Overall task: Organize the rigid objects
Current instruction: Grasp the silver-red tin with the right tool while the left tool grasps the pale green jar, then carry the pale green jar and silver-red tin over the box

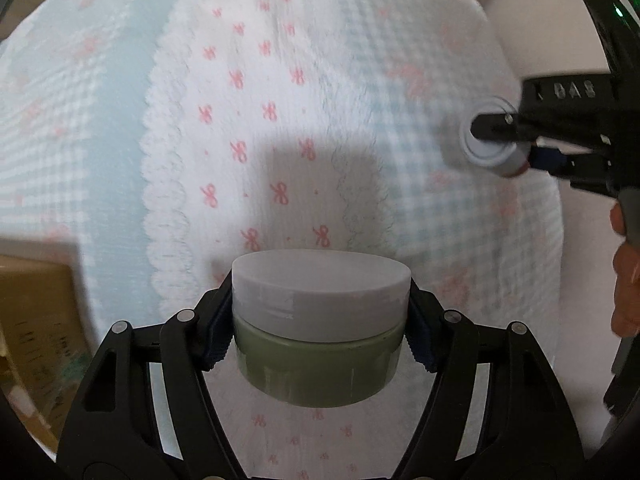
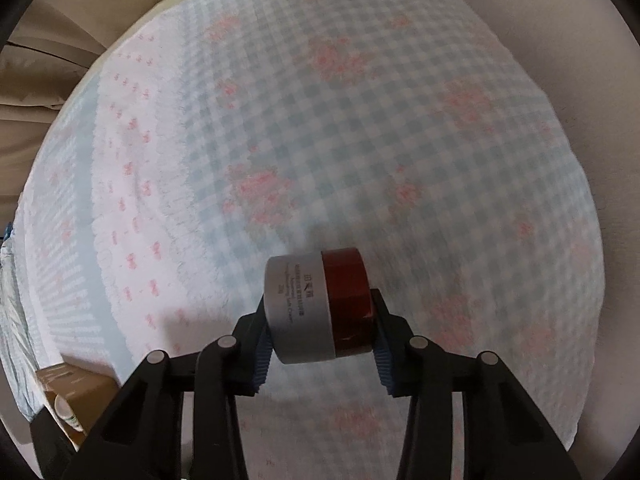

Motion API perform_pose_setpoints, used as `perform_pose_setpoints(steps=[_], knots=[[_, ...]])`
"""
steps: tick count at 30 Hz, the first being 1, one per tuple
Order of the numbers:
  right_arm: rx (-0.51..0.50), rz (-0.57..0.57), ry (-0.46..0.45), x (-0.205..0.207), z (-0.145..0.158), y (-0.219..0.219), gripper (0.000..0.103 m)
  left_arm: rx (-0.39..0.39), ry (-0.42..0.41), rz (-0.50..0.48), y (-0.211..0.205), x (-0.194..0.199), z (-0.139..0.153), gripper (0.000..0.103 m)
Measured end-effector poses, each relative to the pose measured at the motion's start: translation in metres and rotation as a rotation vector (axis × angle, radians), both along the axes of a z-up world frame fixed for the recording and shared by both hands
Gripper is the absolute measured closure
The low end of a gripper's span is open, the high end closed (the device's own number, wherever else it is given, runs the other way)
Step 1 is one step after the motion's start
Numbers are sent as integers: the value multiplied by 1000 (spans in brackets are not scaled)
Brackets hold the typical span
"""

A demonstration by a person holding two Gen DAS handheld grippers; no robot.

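Left hand-held gripper [image 1: 320, 334] clamped on a round jar [image 1: 320, 328] (grey lid, green body), pads pressing both sides, jar held above the patterned cloth [image 1: 256, 120]; right hand-held gripper [image 2: 320, 336] closed on a small jar [image 2: 318, 308] lying sideways between its pads, grey cap left, dark red body right, printed text on the cap; in the left wrist view this small jar [image 1: 490, 136] shows at the right edge, gripped end-on, with a hand [image 1: 626, 280] below it; cardboard box [image 1: 36, 320] at lower left of the cloth; both views blurred
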State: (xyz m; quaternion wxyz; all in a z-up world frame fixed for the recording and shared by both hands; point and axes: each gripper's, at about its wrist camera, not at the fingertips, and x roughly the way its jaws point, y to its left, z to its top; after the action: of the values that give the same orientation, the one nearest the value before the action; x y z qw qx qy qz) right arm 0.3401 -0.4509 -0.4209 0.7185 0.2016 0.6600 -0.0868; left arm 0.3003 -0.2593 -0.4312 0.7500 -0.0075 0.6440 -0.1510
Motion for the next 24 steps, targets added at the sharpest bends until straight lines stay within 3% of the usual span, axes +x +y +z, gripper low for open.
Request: perform_pose_setpoints(steps=[8,16,24], knots=[[-20,20,-116,-36,92,8,63,-56,-117,36,31,-11,92,35],[-32,78,-262,-74,187,42,63,-102,-302,81,71,-38,198,35],[-21,181,-377,-108,251,101,63,-70,-388,127,144,-68,261,35]])
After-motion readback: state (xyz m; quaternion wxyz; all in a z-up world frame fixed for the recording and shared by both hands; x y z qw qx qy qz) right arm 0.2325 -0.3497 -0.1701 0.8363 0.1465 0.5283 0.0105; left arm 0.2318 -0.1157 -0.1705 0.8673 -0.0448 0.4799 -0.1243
